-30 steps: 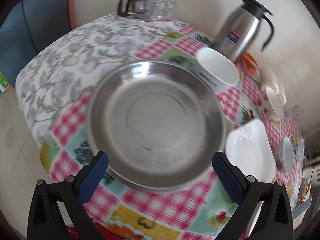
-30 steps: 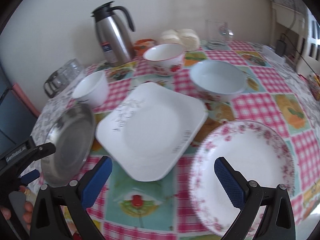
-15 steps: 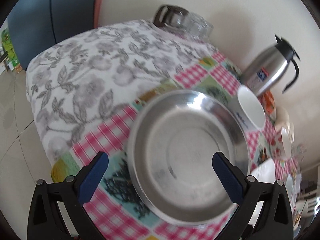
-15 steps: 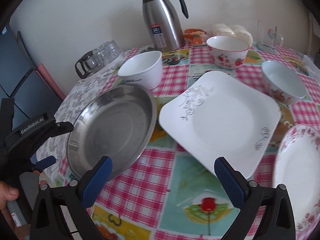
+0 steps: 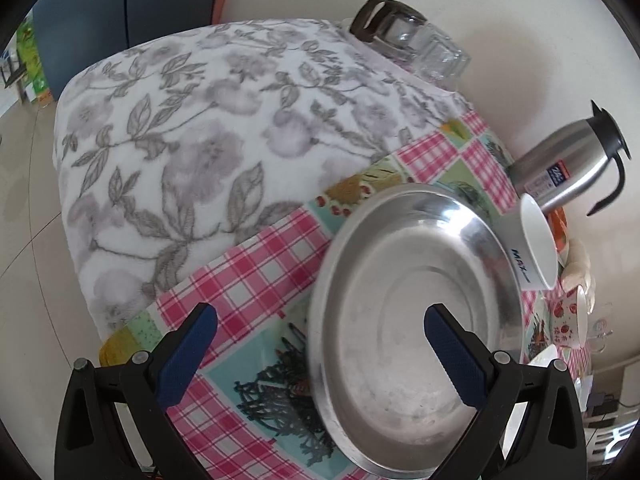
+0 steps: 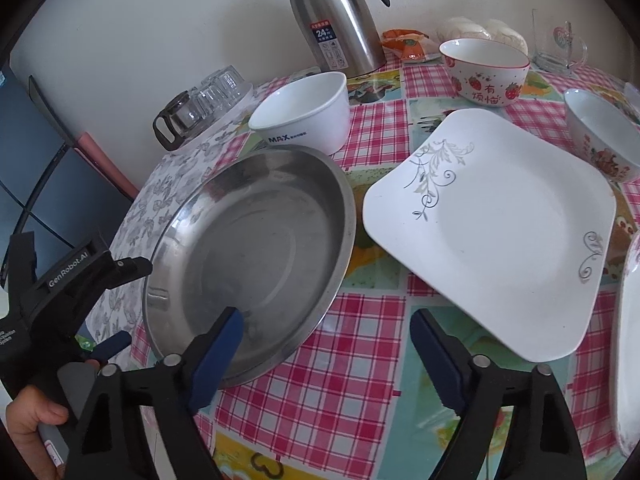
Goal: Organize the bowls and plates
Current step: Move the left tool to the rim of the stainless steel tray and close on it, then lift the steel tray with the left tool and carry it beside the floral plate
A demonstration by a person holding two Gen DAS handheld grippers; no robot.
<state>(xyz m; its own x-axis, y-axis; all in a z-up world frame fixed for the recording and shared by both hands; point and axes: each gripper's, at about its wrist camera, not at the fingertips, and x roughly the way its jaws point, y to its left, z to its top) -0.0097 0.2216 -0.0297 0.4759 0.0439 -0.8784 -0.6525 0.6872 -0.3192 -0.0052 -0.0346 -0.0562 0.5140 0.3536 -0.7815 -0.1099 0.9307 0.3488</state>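
Glassware first, at the far left corner against the wall: a dark-handled glass jug (image 6: 176, 120) with a cluster of upturned tumblers (image 6: 222, 88) beside it, too bunched to count, on the grey flowered cloth (image 5: 180, 152). Below them the left gripper (image 5: 320, 344), body printed "GenRobot.AI", has its blue pads spread wide, one pad over the steel plate (image 6: 248, 256) and the other outside its near rim, nothing pinched. That single steel plate sits at the table's left end, partly on the flowered cloth, its rim close to the near edge. Just behind it, almost touching, stands one plain white bowl (image 6: 304, 110) marked "MAX". One steel thermos jug (image 6: 334, 20) stands behind that by the wall, label reading "24". The right gripper (image 6: 324, 340) is open too, its left pad over the steel plate's near rim, its right pad above bare checked tablecloth (image 6: 340, 380), where the widest free patch lies. One white square plate (image 6: 500, 240) with a grey vine print lies beside the steel plate, a narrow gap between them. Behind it sits one strawberry bowl (image 6: 486, 72) with Chinese characters, then one glass mug (image 6: 560, 46) by the wall. Far right, one floral bowl (image 6: 604, 136) touches the square plate's corner, and a rose-rimmed plate (image 6: 628, 340) is cut off by the frame.
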